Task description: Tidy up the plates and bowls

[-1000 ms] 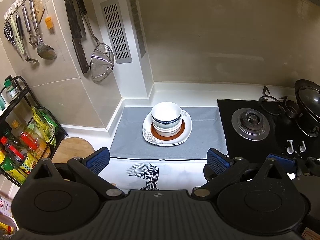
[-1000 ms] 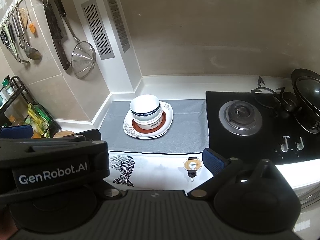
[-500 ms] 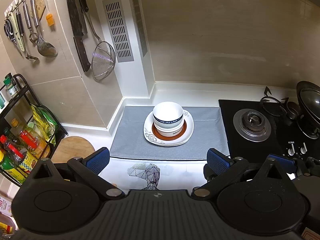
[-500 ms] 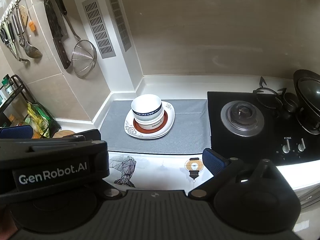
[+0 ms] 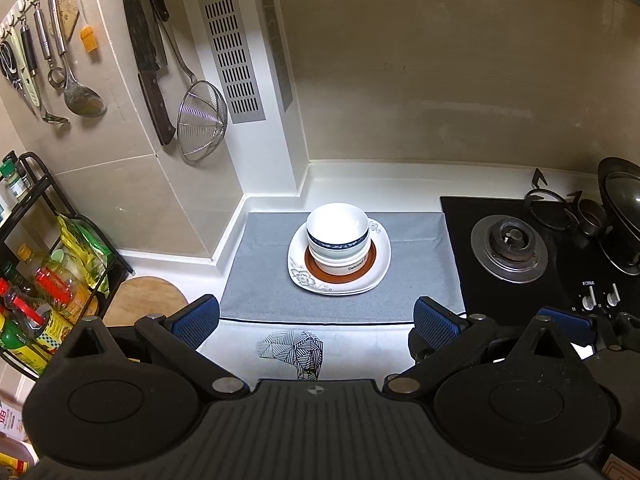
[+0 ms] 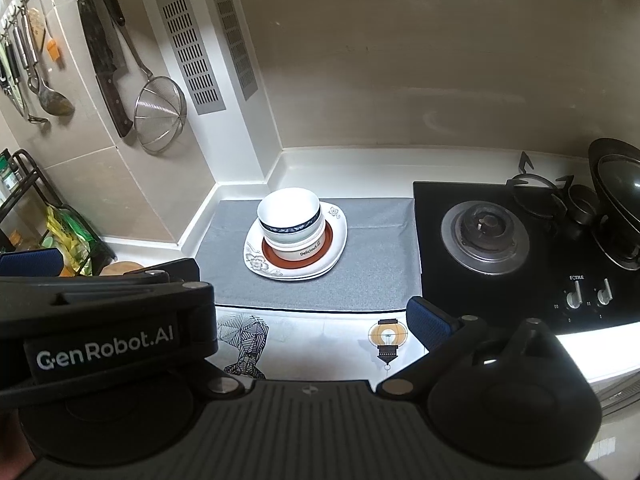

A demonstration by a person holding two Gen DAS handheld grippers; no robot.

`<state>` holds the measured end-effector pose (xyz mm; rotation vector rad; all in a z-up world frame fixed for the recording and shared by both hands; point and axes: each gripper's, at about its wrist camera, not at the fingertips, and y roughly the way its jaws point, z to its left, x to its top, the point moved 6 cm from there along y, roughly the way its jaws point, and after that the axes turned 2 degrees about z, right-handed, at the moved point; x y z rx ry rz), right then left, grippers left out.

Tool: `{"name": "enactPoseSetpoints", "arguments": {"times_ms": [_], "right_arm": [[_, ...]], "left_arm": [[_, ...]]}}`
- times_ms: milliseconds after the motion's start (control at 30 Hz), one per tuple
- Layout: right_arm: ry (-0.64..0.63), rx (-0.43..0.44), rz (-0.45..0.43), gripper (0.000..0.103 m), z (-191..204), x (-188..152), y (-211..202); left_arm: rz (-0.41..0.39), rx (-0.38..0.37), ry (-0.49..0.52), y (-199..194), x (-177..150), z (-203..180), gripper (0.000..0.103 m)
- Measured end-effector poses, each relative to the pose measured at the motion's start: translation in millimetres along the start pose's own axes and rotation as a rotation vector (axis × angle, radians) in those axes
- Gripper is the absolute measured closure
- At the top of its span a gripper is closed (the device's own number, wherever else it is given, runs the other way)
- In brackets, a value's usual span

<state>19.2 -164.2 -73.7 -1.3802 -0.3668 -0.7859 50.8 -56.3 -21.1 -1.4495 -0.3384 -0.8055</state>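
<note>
White bowls are nested in a stack, the top one with a blue band. They sit on a red-brown plate atop white flowered plates on a grey mat. The stack also shows in the right wrist view. My left gripper is open and empty, held back over the counter's front edge, well short of the stack. My right gripper is open and empty, also short of the stack; its left finger is hidden behind the left gripper's body.
A black gas hob with a dark pot lies right of the mat. Utensils, a cleaver and a strainer hang on the left wall. A rack of bottles and a wooden board stand at the left.
Both views have shifted slightly; the stack sits a touch further right in each frame. Both grippers stay open and empty.
</note>
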Motion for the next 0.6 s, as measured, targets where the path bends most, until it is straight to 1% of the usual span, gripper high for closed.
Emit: {"name": "enactPoseSetpoints", "arguments": {"times_ms": [300,600], "right_arm": [[0.005,-0.012,0.007,0.001,1,12,13],[-0.004,-0.043,0.022,0.001,4,21,29]], "left_arm": [[0.006,-0.016,0.003,15,10,5,0.0],[0.017,-0.042,0.018,34,19,9,0.0]]}}
